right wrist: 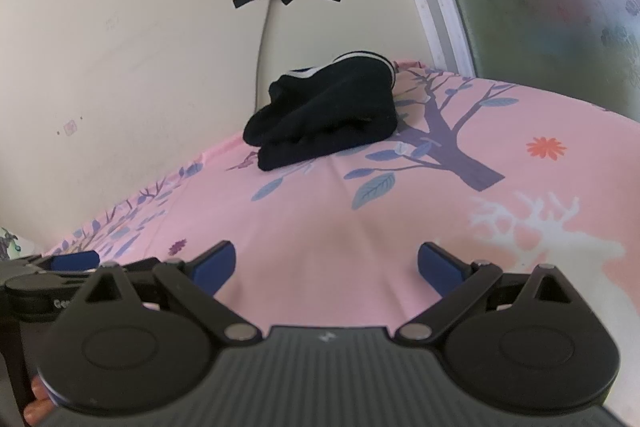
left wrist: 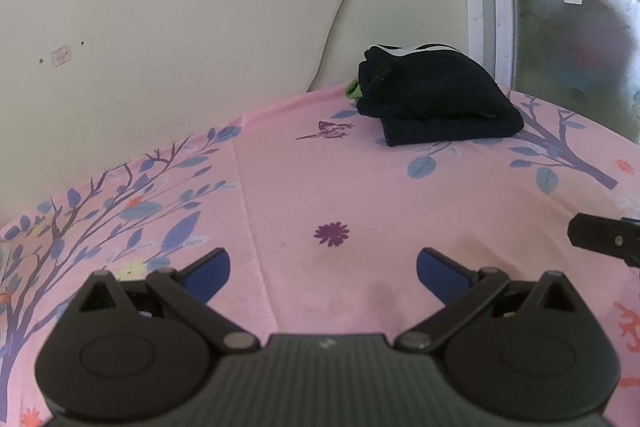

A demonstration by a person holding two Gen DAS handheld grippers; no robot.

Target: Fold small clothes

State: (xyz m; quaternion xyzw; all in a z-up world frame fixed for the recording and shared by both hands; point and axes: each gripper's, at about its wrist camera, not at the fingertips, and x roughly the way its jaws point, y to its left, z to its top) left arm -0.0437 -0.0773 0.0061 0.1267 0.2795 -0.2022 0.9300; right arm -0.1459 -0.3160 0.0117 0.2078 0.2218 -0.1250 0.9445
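**Folded garment at far edge; both claws wide and empty**

The black folded garment [left wrist: 436, 103], white-trimmed, lies on the pink floral sheet [left wrist: 360, 195] at its far edge, near the wall [left wrist: 160, 7] and window frame [left wrist: 486, 7]. Both tools hover low over the near sheet, well apart from it. The left gripper [left wrist: 323, 267] points forward, blue pads spread wide, holding nothing. The right gripper [right wrist: 326, 263] stands likewise, jaws wide, nothing between them. Fingertips [right wrist: 38, 401] show at the right view's near-left corner.
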